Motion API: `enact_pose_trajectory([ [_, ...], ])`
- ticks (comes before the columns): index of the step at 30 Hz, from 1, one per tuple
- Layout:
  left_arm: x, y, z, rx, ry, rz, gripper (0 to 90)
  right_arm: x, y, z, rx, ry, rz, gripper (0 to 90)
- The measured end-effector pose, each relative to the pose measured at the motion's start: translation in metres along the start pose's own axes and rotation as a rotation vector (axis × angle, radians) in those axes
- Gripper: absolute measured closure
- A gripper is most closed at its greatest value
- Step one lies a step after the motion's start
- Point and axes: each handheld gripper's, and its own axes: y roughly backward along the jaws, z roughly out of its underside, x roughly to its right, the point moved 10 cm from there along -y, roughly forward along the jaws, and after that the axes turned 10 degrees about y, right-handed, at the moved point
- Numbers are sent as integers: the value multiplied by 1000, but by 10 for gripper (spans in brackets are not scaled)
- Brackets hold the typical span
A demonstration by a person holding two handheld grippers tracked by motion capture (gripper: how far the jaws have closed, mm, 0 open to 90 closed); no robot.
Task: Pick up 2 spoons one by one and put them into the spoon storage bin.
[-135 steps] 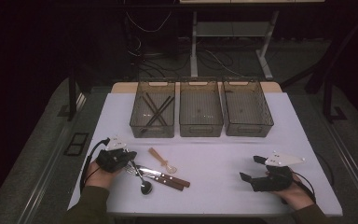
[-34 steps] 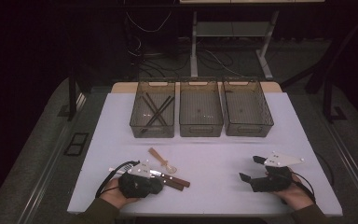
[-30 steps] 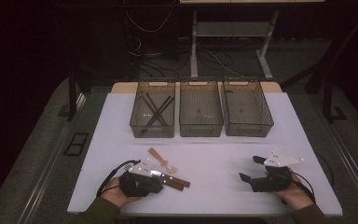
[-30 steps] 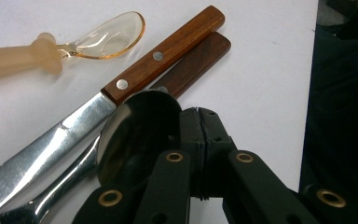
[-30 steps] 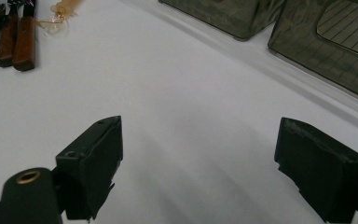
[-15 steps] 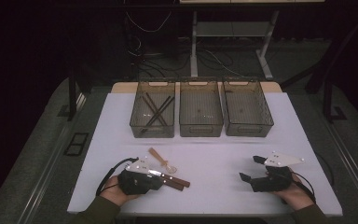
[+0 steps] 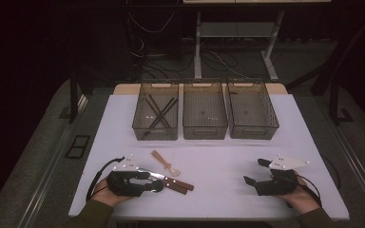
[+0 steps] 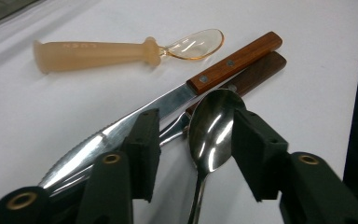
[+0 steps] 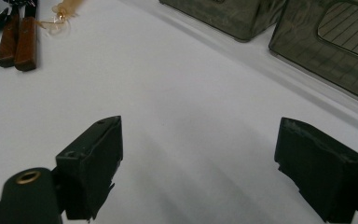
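A metal spoon (image 8: 212,130) lies bowl-up on the white table (image 7: 218,161), between the jaws of my left gripper (image 8: 196,140). Those jaws have just been opening; a gap shows beside the bowl, so the pads do not press on it. Under the spoon lie a knife (image 8: 168,100) with a light wooden handle and a second utensil with a darker wooden handle (image 8: 258,70). A translucent amber spoon (image 8: 121,49) with a thick handle lies just beyond. In the high view my left gripper (image 7: 157,184) sits over the cutlery (image 7: 178,183). My right gripper (image 7: 254,173) rests open at the front right, nothing between its jaws (image 9: 198,154).
Three smoky plastic bins stand in a row at the back: the left bin (image 7: 156,116) holds dark crossed sticks, the middle bin (image 7: 205,114) and right bin (image 7: 252,111) look bare. Bin walls (image 9: 335,42) rise beyond the right gripper. The table's front edge is close under both hands.
Since the earliest frame the left gripper has moved right onto the cutlery. Within the last second it shifted only slightly. The right gripper has kept still.
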Motion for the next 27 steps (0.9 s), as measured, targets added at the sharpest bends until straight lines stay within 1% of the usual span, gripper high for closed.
enact_pose_trajectory([
  [3, 4, -5, 0, -16, -21, 4, 492, 0, 0, 0, -1, 2, 0, 154],
  [5, 4, -9, 2, -31, -42, -7, 494, -1, 0, 0, -1, 4, 0, 154],
  [7, 5, -9, 1, -29, -39, -8, 500, 0, 0, 0, -2, 4, 0, 154],
  [10, 6, -9, 2, -35, -45, 2, 523, -1, 0, 0, -2, 7, 0, 154],
  [12, 7, -10, 5, -51, -58, -10, 523, -1, 0, 0, -2, 7, -1, 154],
  [13, 7, -10, 7, -63, -72, -13, 524, -1, 0, 0, -2, 7, 0, 154],
  [14, 9, -10, 8, -66, -67, -10, 525, 0, 0, 0, -2, 8, 1, 154],
  [18, 8, -11, 9, -75, -81, -25, 549, 0, 0, 0, -3, 8, 0, 154],
  [21, 8, -12, 9, -70, -69, -31, 571, -1, -1, 0, -5, 11, -1, 154],
  [27, 9, -12, 10, -82, -80, -49, 597, -1, -1, 0, -6, 12, -1, 154],
])
